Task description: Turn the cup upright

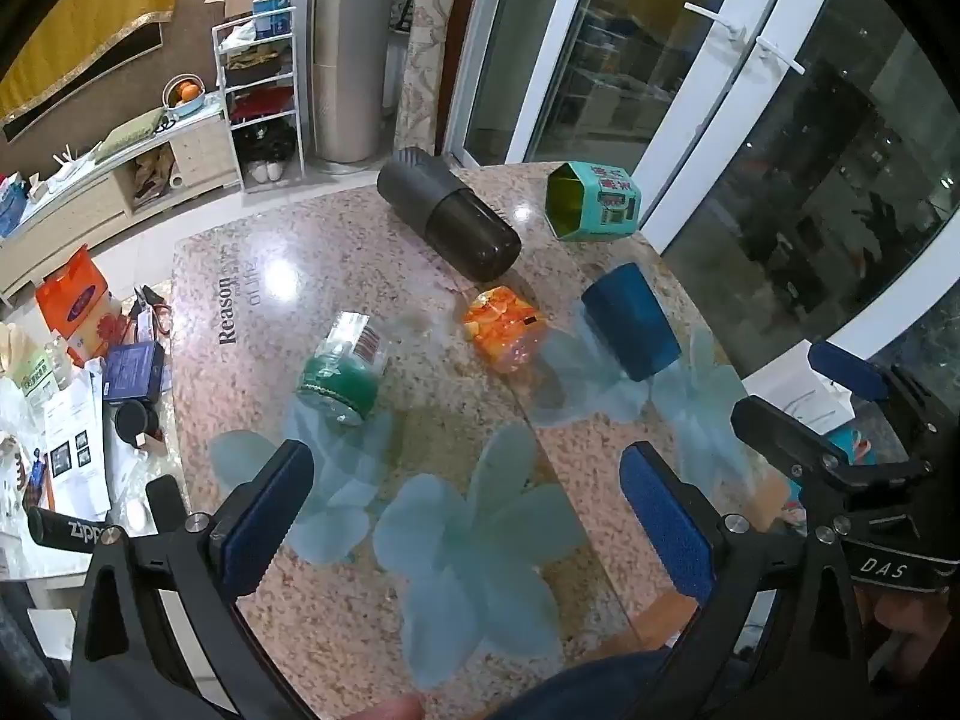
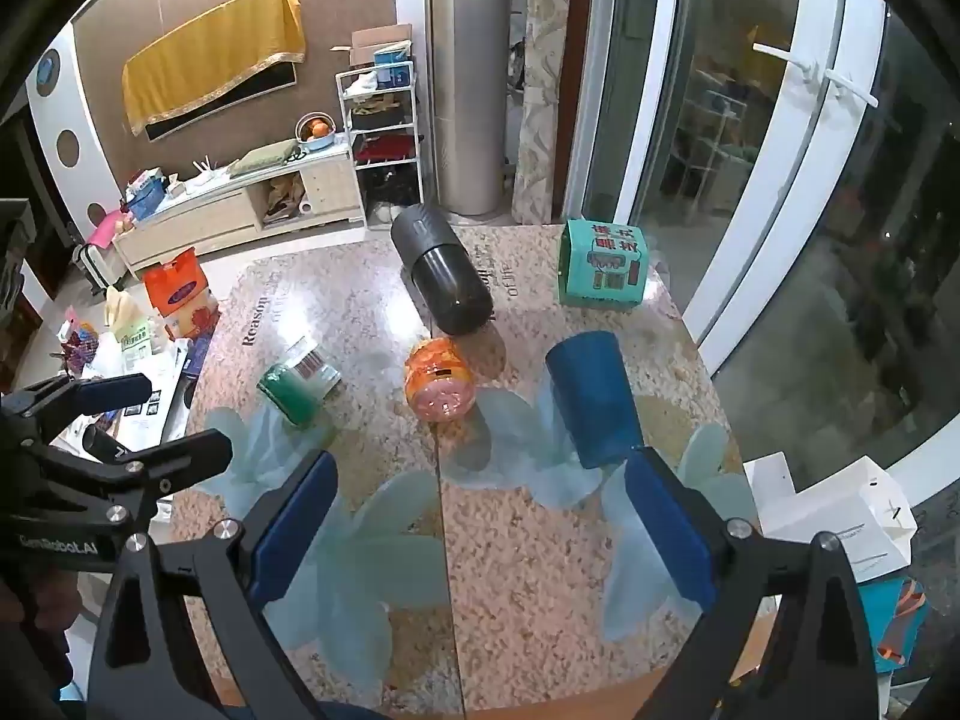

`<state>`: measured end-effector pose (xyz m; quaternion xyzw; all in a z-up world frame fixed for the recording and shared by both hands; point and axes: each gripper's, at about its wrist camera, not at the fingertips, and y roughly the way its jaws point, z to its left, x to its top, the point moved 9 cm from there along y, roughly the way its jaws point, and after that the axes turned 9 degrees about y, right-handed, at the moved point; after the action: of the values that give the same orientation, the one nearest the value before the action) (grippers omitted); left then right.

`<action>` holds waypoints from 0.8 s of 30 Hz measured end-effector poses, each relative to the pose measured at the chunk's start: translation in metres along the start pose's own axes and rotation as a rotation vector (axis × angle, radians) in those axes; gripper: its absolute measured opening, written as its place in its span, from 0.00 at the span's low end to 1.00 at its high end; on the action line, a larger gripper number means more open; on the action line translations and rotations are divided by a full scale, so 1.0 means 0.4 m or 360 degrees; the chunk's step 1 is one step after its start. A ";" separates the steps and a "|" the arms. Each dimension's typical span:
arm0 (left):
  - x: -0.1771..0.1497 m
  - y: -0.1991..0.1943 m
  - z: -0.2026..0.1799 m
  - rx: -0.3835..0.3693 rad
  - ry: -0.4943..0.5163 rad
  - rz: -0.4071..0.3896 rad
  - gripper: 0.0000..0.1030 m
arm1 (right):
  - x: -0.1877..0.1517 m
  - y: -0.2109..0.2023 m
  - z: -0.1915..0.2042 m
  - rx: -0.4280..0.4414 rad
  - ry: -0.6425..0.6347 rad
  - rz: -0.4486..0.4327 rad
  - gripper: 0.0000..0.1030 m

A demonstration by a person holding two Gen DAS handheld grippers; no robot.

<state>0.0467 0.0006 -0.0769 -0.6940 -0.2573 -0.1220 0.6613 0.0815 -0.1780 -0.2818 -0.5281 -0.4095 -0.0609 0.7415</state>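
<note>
A dark blue cup (image 1: 630, 319) stands mouth down on the speckled stone table (image 1: 336, 276), at its right side. It also shows in the right wrist view (image 2: 594, 396). My left gripper (image 1: 465, 519) is open and empty, above the table's near part, well short of the cup. My right gripper (image 2: 480, 531) is open and empty; its right finger (image 2: 666, 528) sits just in front of the cup's lower edge. The right gripper also shows at the right edge of the left wrist view (image 1: 840, 414).
On the table lie a dark cylinder flask (image 1: 447, 222), an orange jar (image 1: 507, 327), a green container with a barcode label (image 1: 342, 375) and a teal box (image 1: 594, 201). Glass doors stand right. A cluttered side table (image 1: 72, 396) stands left.
</note>
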 end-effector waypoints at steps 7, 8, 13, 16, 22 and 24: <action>0.002 0.000 -0.007 0.0005 -0.0008 -0.0004 1.00 | -0.001 0.002 0.003 0.0016 0.0000 0.0003 0.94; 0.004 -0.003 -0.005 0.0008 -0.0013 0.0001 1.00 | -0.002 0.002 0.004 0.0015 -0.0002 0.0003 0.94; 0.013 -0.014 -0.013 0.0002 -0.0011 -0.0006 1.00 | 0.000 -0.003 0.007 0.0015 0.0008 0.0020 0.94; 0.006 -0.001 -0.002 -0.0008 0.0012 -0.0012 1.00 | -0.008 0.000 0.002 0.0012 0.0006 0.0016 0.94; 0.004 0.002 -0.005 -0.0008 0.0020 -0.0010 1.00 | -0.010 0.005 0.005 -0.0001 0.0008 0.0025 0.94; 0.004 0.002 -0.004 -0.0010 0.0019 -0.0013 1.00 | -0.011 0.003 0.006 -0.0002 0.0010 0.0028 0.94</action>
<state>0.0488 -0.0008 -0.0767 -0.6943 -0.2558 -0.1295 0.6601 0.0780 -0.1770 -0.2853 -0.5320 -0.4025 -0.0561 0.7429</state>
